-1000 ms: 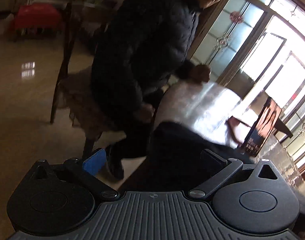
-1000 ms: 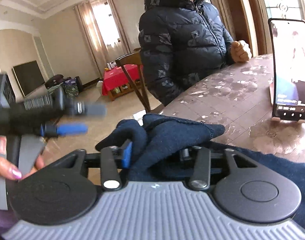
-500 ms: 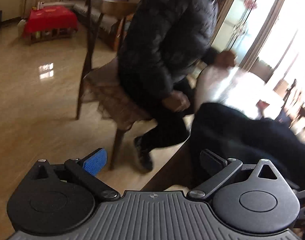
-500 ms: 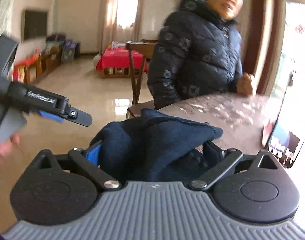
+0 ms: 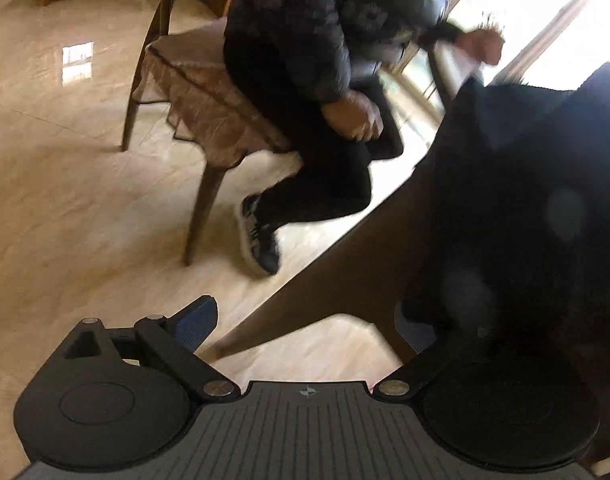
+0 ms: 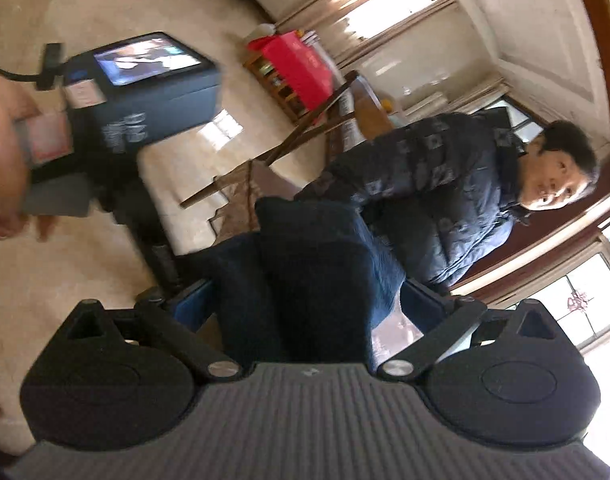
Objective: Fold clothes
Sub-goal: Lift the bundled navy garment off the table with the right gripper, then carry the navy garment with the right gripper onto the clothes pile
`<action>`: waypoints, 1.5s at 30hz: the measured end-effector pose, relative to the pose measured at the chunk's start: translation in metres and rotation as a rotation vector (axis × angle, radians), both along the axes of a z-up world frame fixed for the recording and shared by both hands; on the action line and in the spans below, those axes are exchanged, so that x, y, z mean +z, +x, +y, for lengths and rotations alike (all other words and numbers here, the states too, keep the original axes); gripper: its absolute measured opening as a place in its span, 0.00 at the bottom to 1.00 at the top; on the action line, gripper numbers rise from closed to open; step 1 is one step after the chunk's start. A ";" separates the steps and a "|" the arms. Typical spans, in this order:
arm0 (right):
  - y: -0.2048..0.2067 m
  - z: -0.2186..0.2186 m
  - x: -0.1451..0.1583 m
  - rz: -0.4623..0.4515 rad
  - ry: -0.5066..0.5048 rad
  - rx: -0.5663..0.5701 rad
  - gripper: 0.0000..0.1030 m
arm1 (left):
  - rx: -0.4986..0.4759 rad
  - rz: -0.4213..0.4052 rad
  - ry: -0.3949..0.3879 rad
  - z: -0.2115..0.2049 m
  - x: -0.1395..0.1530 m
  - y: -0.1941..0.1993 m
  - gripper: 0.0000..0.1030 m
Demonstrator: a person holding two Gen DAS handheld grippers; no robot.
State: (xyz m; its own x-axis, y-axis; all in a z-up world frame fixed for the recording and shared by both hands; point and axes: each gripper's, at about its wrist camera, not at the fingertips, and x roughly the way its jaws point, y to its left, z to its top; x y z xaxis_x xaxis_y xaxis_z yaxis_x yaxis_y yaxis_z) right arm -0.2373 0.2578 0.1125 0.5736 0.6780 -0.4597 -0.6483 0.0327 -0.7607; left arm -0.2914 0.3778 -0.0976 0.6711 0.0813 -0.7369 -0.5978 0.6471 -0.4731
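My right gripper (image 6: 305, 308) with jaws wide open around the bunched dark navy knitted garment (image 6: 317, 280), not pressing it, my left gripper (image 5: 305, 328) jaws open and empty, beside the same garment (image 5: 525, 220) on the brown surface (image 5: 345, 272), seated person in dark padded jacket (image 6: 437, 200) beyond

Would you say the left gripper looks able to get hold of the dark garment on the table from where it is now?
Probably yes. The left gripper is open, and the dark garment already lies against its right-hand finger, draped over the table edge, with nothing in between.
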 end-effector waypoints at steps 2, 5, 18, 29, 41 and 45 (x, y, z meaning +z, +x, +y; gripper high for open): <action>-0.002 -0.001 -0.010 -0.046 -0.032 0.002 0.96 | 0.032 -0.052 0.023 0.003 0.018 -0.007 0.94; -0.004 -0.005 -0.021 -0.087 -0.043 0.038 0.96 | 0.046 -0.126 0.033 0.009 0.042 -0.014 0.94; 0.063 -0.030 0.045 0.605 0.372 -0.186 0.19 | -0.059 -0.268 0.042 -0.005 0.093 0.013 0.94; 0.063 -0.094 0.064 0.655 0.534 -0.252 0.19 | -0.255 -0.374 0.065 -0.068 0.143 0.057 0.94; 0.060 -0.234 0.100 0.545 0.850 -0.407 0.19 | -0.656 -0.518 0.127 -0.230 0.213 0.130 0.98; 0.049 -0.288 0.105 0.455 0.908 -0.493 0.19 | -0.825 -0.533 0.147 -0.313 0.225 0.151 0.99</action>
